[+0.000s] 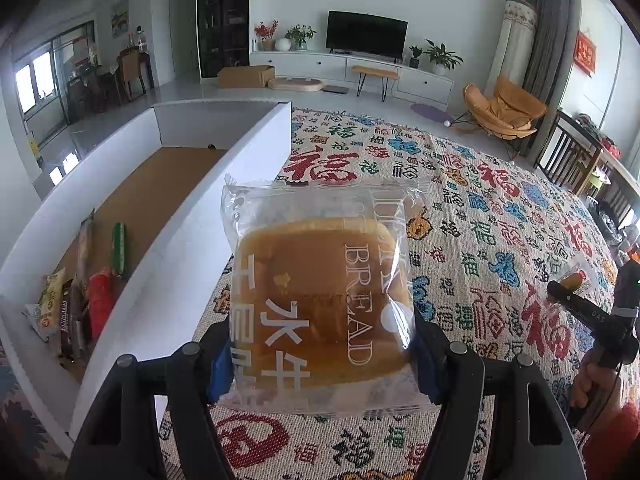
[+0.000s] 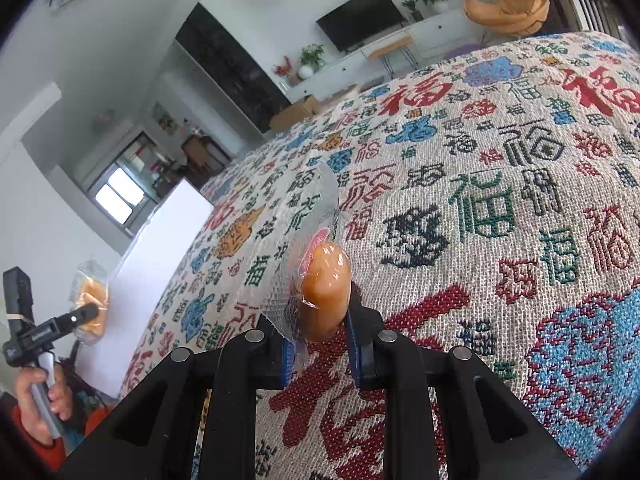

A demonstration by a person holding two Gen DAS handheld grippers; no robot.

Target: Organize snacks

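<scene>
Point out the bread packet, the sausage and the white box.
bread packet (image 1: 320, 300), left wrist view, middle of the loaf.
sausage (image 2: 325, 288), right wrist view, its orange body.
white box (image 1: 240, 160), left wrist view, near side wall.

The left hand-held gripper (image 1: 322, 356) has black plastic arms with round grey rivets and blue finger pads (image 1: 219, 372). The right hand-held gripper (image 2: 320, 344) matches. Bare-skinned hand (image 2: 38, 400) behind it, red sleeve (image 2: 36, 444).
</scene>
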